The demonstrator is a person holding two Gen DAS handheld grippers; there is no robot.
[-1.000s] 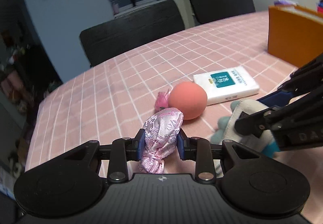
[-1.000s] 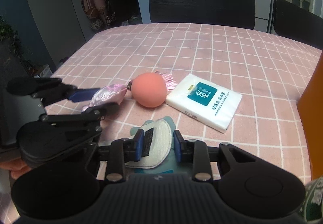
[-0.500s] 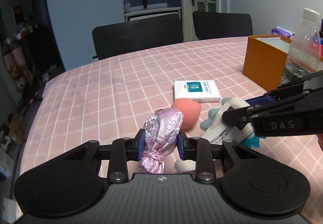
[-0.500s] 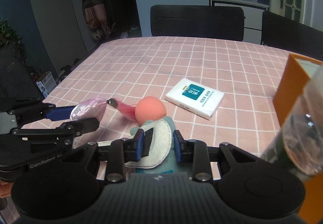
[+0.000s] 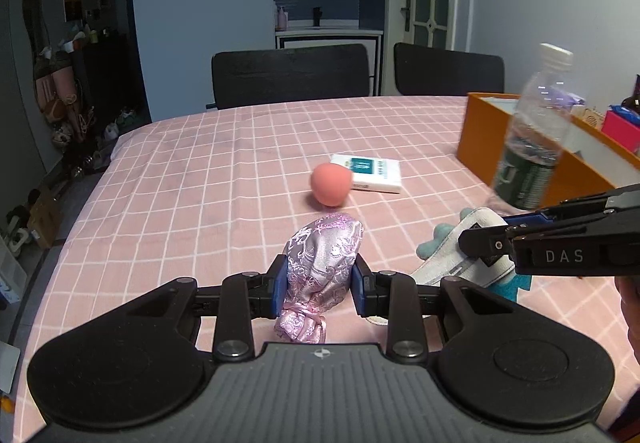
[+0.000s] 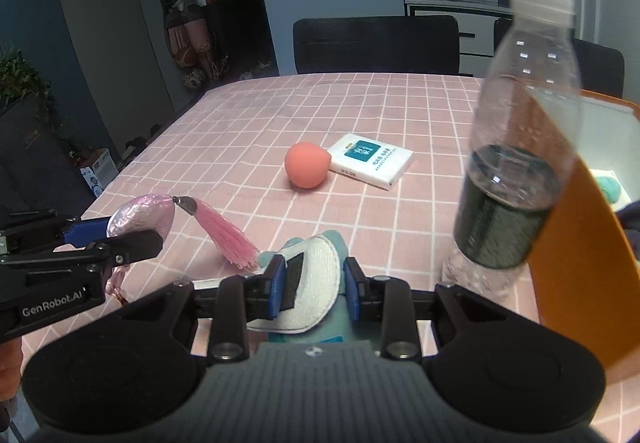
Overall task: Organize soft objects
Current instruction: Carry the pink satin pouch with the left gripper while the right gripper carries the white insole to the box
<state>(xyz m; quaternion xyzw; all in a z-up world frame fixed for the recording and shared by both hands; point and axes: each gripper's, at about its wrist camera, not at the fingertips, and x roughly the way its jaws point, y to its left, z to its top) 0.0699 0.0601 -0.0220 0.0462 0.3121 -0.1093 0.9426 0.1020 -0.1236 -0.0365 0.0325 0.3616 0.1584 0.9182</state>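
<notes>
My left gripper (image 5: 319, 285) is shut on a pink brocade pouch (image 5: 320, 263), held above the table; the right wrist view shows the pouch (image 6: 138, 217) with its pink tassel (image 6: 228, 239) hanging out. My right gripper (image 6: 314, 283) is shut on a white and teal plush toy (image 6: 316, 283), also lifted; the toy shows at the right of the left wrist view (image 5: 460, 251). A salmon soft ball (image 5: 331, 185) (image 6: 307, 165) lies on the pink checked tablecloth (image 5: 200, 183) ahead of both grippers.
A white tissue pack (image 5: 370, 173) (image 6: 370, 159) lies just behind the ball. An orange open box (image 5: 520, 147) (image 6: 576, 243) stands at the right. A clear bottle with dark liquid (image 5: 532, 135) (image 6: 516, 147) stands beside it. Two black chairs (image 5: 290, 75) are at the far edge.
Both grippers have risen and pulled back from the ball with the pouch and plush toy still held. The bottle and orange box have come into view at the right.
</notes>
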